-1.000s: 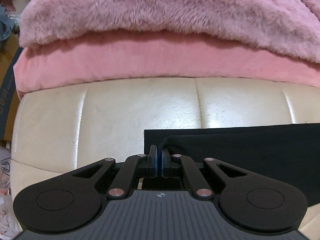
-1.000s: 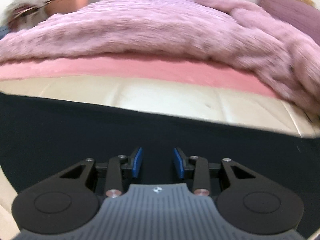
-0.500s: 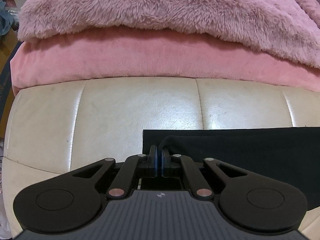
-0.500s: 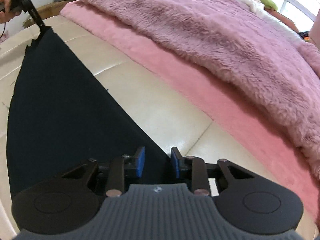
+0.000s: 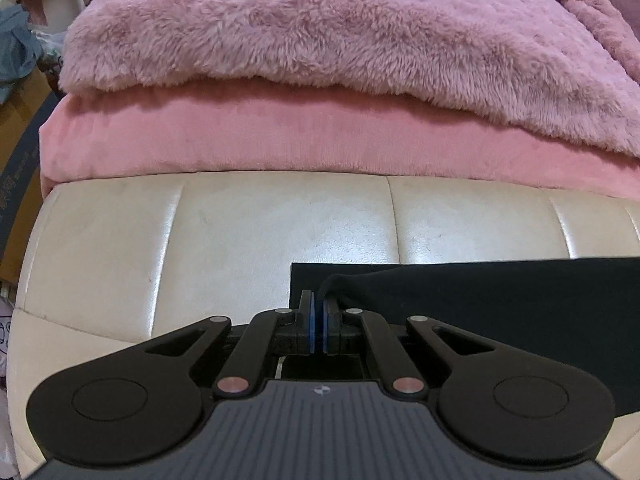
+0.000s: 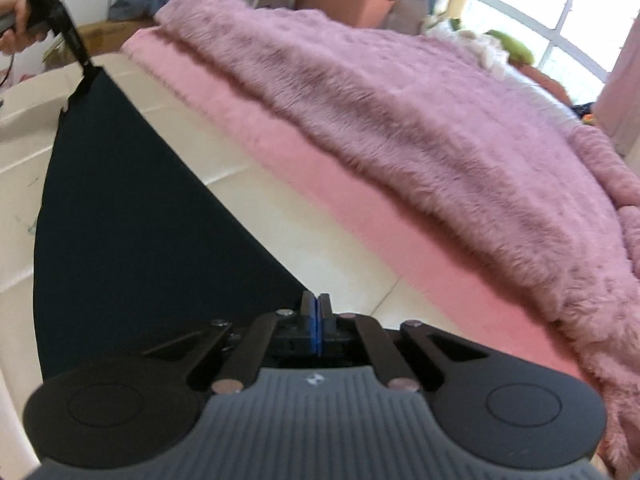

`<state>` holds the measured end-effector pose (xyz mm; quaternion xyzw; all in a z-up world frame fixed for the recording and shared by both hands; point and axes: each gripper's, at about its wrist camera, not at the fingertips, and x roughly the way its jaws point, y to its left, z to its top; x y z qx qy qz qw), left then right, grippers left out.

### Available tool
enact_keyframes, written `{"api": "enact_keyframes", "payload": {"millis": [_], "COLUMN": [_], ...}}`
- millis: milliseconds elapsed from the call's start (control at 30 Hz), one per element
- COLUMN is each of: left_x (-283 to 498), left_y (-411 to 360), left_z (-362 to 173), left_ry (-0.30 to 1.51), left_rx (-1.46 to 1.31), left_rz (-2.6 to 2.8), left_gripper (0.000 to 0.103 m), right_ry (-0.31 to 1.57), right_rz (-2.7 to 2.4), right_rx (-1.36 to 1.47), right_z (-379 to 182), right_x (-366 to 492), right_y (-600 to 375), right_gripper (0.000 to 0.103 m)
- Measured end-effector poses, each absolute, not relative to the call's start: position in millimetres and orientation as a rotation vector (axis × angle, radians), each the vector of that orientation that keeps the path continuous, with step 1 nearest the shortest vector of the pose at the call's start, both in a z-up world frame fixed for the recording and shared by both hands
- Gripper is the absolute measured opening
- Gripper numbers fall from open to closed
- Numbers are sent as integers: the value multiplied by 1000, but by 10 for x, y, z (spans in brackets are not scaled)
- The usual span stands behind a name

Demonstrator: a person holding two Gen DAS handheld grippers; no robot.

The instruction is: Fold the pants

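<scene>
The black fabric pants [image 6: 132,216] lie spread flat along the cream padded leather bench [image 5: 248,232], stretched between the two claws. The left gripper [image 5: 319,322] is pinched tight on a raised fold of cloth at one end corner, as it was a second ago. The right gripper [image 6: 316,320], whose jaws stood apart over the cloth a second ago, has swung to the pants' far-side edge and closed completely at the opposite corner; whether fabric is actually caught between its pads cannot be told. If it is, both ends are secured and a lift-and-fold can begin. Beyond the bench lies a pink plush cover [image 5: 280,136] under a fluffy mauve fur blanket [image 5: 340,28], close to the pants' edge and liable to snag a carried fold. Clutter surrounds the bench.
</scene>
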<state>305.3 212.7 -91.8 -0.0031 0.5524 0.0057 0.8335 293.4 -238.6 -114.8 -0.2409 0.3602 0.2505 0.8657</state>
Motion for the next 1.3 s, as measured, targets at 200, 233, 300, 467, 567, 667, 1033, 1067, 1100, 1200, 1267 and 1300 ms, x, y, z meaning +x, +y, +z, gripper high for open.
{"api": "enact_keyframes", "payload": {"millis": [200,233,300,467,567,667,1033,1067,1100,1200,1267,1300], "left_x": [3206,3209,3214,3087,2852,2560,2135,2134,2141,2192,2167,2117], "left_y": [2094,2099,2110,2272,2469,2619,2779,2781,2772,2728,2703,2697], "left_z": [-1186,-1218,-1269,-1170,-1021,-995,-1498,-1513,-1517,-1514,-1438,-1385], "left_ry": [1191,1191,1190,1144,1084,1041,938,916,905,906,905,890], "left_rx": [8,3,-11,-96,-242,-417,-895,-916,-927,-904,-859,-836], "left_rz": [32,33,40,82,89,101,216,212,211,226,236,229], "left_gripper": [3,3,5,28,29,29,29,29,29,0,0,0], "right_ry": [820,822,829,838,810,820,913,919,922,936,945,942], "right_rz": [494,487,472,414,370,318,117,112,110,112,107,106], "right_rx": [-486,-483,-467,-419,-340,-264,-84,-83,-83,-86,-91,-91], "right_z": [-1379,-1409,-1452,-1469,-1314,-1205,-1336,-1348,-1359,-1399,-1435,-1438], "right_x": [3136,3146,3156,3128,3007,2781,2145,2129,2112,2061,2041,2028], "right_y": [-2335,-2332,-2338,-2346,-2385,-2419,-2637,-2646,-2652,-2669,-2659,-2657], "right_gripper": [0,0,0,14,22,22,22,22,22,23,23,23]}}
